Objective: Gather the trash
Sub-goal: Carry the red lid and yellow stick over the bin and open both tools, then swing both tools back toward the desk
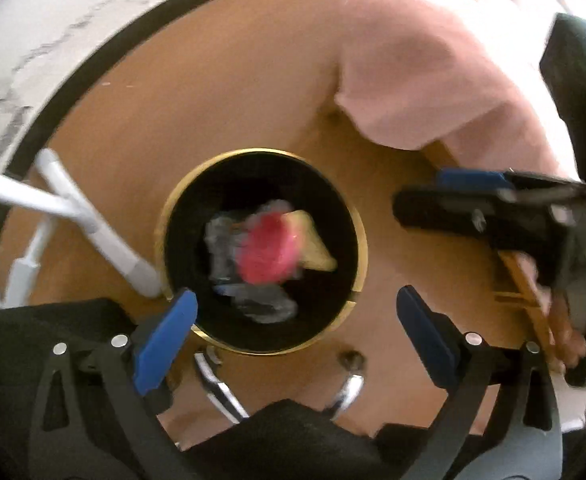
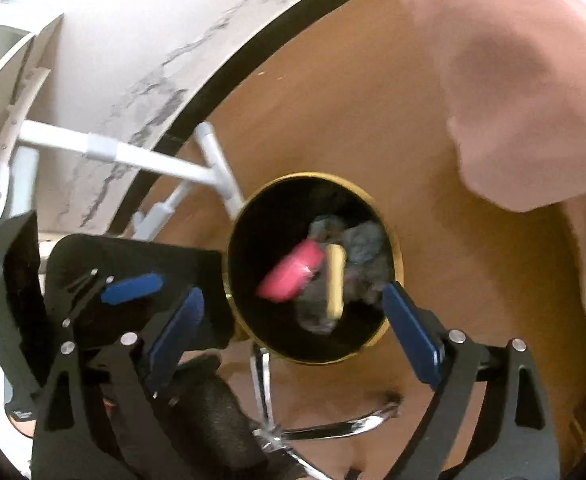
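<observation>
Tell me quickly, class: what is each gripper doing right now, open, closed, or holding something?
Left gripper: jaws open, holding nothing, above the trash bin.
Right gripper: jaws open, holding nothing, also over the bin.

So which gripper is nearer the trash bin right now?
Too close to call. The left gripper and the right gripper each hang open above the trash bin, its mouth between their fingers.

Wood floor under you, marble wall beyond.
You look down on brown floor (image 1: 233, 80), black skirting (image 2: 293, 36), a white frame (image 2: 141, 160) and chrome legs (image 2: 333, 428).
</observation>
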Available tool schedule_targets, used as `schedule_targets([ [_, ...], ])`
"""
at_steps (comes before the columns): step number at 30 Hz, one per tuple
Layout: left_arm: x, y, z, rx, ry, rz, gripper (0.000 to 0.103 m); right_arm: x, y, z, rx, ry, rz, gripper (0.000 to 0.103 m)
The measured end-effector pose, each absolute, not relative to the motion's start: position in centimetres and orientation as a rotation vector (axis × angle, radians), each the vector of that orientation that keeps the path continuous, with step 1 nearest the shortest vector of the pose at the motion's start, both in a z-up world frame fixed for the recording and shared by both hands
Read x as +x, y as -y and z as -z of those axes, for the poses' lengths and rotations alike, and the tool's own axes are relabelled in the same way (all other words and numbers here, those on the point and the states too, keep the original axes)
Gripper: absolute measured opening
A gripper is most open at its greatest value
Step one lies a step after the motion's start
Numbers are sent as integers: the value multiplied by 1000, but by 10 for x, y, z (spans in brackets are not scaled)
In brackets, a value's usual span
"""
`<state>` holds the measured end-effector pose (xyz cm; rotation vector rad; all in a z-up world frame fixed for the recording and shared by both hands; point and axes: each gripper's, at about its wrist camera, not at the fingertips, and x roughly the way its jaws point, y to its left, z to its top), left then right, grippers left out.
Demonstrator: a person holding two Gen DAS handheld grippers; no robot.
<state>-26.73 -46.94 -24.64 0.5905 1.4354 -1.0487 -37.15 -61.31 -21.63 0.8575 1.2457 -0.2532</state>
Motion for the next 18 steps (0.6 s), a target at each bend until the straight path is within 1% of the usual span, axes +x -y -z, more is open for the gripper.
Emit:
schedule_targets([
  [1, -271, 469, 247, 600, -1446, 1064, 97, -376, 617, 214, 850, -1252, 288, 95],
  [2, -281, 469, 244, 615, -1439, 1107, 97, -381, 622, 211, 833, -1263, 344, 95],
  [4, -299, 471, 230, 623, -1372, 1178, 97, -395, 632, 199, 747, -1280, 528, 95],
  [5, -314, 473, 212, 620, -1296, 1252, 97, -402, 637, 191, 700, -1266, 599, 95],
  [7, -333, 476, 182, 632, -1218, 1338, 97, -413, 642, 165, 614, -1221, 703, 96],
  [9, -351, 475, 133, 610, -1095, 1438, 97, -419, 647, 134, 584, -1170, 755, 96],
  [10, -357, 472, 110, 601, -1032, 1462, 97, -421, 649, 117, 595, -1122, 769, 96],
  [11, -362, 462, 74, 589, -919, 1483, 97, -422, 650, 99, 610, -1064, 774, 96],
  [13, -363, 447, 35, 611, -758, 1461, 97, -413, 648, 59, 610, -965, 760, 96],
  [15, -348, 424, -7, 605, -604, 1396, 97, -395, 632, 15, 571, -850, 703, 96],
  [16, -330, 409, -23, 576, -579, 1339, 97, -385, 623, -1, 546, -803, 676, 96],
  [18, -291, 383, -46, 499, -590, 1225, 97, -356, 595, -37, 468, -691, 565, 96],
])
